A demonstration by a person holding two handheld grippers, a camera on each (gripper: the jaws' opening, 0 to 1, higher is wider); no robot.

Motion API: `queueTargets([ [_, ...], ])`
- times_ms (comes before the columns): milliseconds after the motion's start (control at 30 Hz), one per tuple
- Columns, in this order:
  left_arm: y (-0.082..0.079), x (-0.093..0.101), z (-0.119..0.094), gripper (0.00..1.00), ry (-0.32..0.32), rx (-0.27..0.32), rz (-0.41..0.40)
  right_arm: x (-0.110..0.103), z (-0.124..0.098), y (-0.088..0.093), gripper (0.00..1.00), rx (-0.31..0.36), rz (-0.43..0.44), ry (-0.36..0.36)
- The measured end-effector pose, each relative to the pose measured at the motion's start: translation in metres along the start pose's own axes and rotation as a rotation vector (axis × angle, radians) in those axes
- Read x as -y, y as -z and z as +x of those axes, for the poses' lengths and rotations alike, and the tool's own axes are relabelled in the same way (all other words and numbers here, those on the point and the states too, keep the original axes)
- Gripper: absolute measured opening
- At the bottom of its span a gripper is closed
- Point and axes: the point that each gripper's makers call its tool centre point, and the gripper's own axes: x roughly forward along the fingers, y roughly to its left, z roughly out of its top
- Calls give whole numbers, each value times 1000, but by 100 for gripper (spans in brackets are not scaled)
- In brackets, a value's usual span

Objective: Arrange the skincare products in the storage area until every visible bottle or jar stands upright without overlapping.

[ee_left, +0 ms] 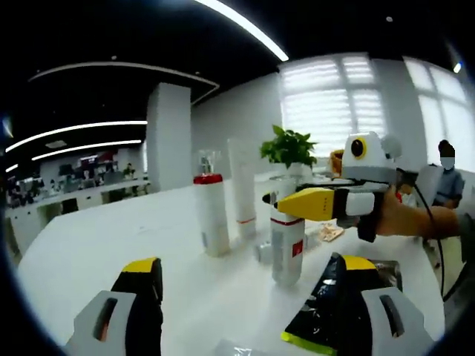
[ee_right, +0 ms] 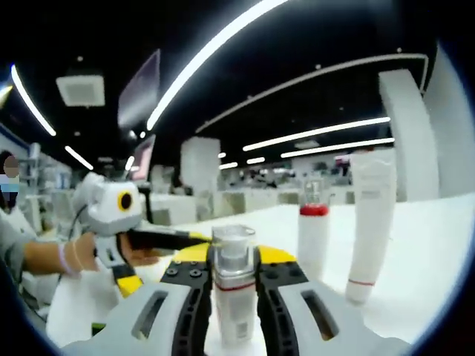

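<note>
In the right gripper view, my right gripper (ee_right: 234,258) is shut on a white bottle (ee_right: 234,297) with a clear cap and a red band, held upright between its jaws. The left gripper view shows that bottle (ee_left: 287,248) standing on the white table (ee_left: 111,245), with the right gripper (ee_left: 280,202) at its neck. My left gripper (ee_left: 245,268) is open in front of it, holding nothing. A white pump bottle with a red collar (ee_left: 211,215) (ee_right: 313,239) and a tall white tube (ee_left: 242,185) (ee_right: 369,222) stand upright behind. A hand holds the left gripper (ee_right: 185,239).
A potted plant (ee_left: 289,147) stands at the back of the table. A small sachet (ee_left: 330,233) and a small white item (ee_left: 263,252) lie near the held bottle. A dark packet (ee_left: 326,319) lies by my left gripper's right jaw. A person (ee_left: 447,174) sits at the far right.
</note>
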Motion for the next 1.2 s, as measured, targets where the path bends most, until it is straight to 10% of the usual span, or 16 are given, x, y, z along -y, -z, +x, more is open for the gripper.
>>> queueTargets([
  [733,17,17,8,98,47,-64,-60,-19,-4,9,20,-44,-47,-13],
  [1200,17,31,9,96,105,-75,23,-16,-11,8,37,-60,-12,-22],
])
